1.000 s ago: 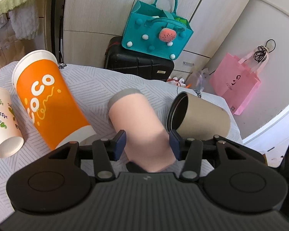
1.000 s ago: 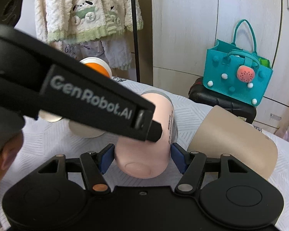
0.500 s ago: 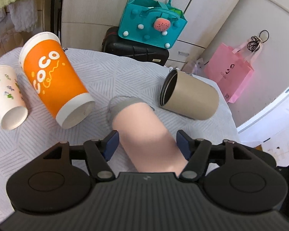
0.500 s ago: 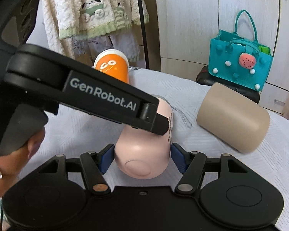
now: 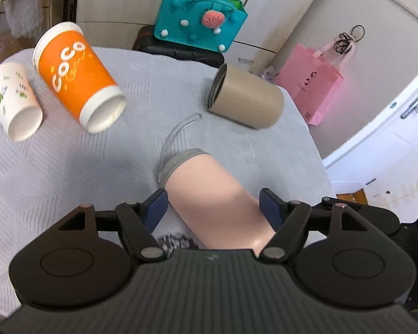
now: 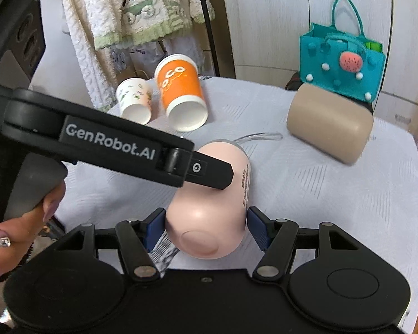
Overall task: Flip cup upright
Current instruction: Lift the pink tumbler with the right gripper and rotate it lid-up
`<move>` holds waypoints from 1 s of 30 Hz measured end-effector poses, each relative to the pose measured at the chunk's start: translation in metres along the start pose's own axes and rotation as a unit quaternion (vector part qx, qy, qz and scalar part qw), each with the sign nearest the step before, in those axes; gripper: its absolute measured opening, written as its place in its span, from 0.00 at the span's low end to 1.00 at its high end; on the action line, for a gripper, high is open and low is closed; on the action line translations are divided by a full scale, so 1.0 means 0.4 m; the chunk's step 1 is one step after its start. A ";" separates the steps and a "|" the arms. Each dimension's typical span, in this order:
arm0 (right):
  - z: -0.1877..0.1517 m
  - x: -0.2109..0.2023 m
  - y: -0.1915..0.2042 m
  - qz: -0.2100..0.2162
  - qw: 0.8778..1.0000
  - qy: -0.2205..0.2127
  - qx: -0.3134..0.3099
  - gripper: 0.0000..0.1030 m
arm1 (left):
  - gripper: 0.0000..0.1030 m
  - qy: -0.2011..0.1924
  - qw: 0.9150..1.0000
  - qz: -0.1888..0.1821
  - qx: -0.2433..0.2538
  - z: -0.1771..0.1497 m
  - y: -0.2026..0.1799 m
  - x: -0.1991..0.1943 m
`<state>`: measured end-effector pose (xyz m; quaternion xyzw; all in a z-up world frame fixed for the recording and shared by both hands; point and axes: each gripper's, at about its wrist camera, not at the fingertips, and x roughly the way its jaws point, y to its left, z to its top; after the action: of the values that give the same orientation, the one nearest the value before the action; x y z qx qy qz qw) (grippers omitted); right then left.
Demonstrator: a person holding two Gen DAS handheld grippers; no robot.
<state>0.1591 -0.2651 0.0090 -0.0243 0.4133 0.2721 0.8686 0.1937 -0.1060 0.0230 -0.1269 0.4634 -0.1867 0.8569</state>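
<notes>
A pink cup (image 5: 217,194) with a grey rim (image 5: 181,160) is held off the table, tilted, base toward the cameras. My right gripper (image 6: 206,229) is shut on the pink cup (image 6: 209,222) near its base, with both blue pads pressed on its sides. My left gripper (image 5: 213,207) is open, its blue pads (image 5: 157,204) standing a little apart from the cup on both sides. The left gripper's body (image 6: 119,144) crosses over the cup in the right wrist view. A clear strap (image 5: 178,130) hangs from the rim.
An orange "COCO" paper cup (image 5: 78,75), a white leaf-print cup (image 5: 11,100) and a tan cup (image 5: 245,100) lie on their sides on the grey tablecloth (image 5: 69,167). A teal bag (image 5: 200,19) and a pink bag (image 5: 312,83) stand behind the table.
The pink cup has been lifted off the cloth and its rim end tipped downward. The left gripper has opened off the cup. Both grippers rose and pulled back.
</notes>
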 end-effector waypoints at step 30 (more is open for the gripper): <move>-0.074 -0.017 0.052 -0.017 0.999 0.034 -0.035 0.64 | 0.77 0.033 0.998 -0.037 -0.024 -0.120 0.014 0.042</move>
<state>0.1247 -0.2583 -0.0017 -0.0707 0.4328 0.2706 0.8570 0.1628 -0.1105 -0.0173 -0.1584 0.4904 -0.2114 0.8305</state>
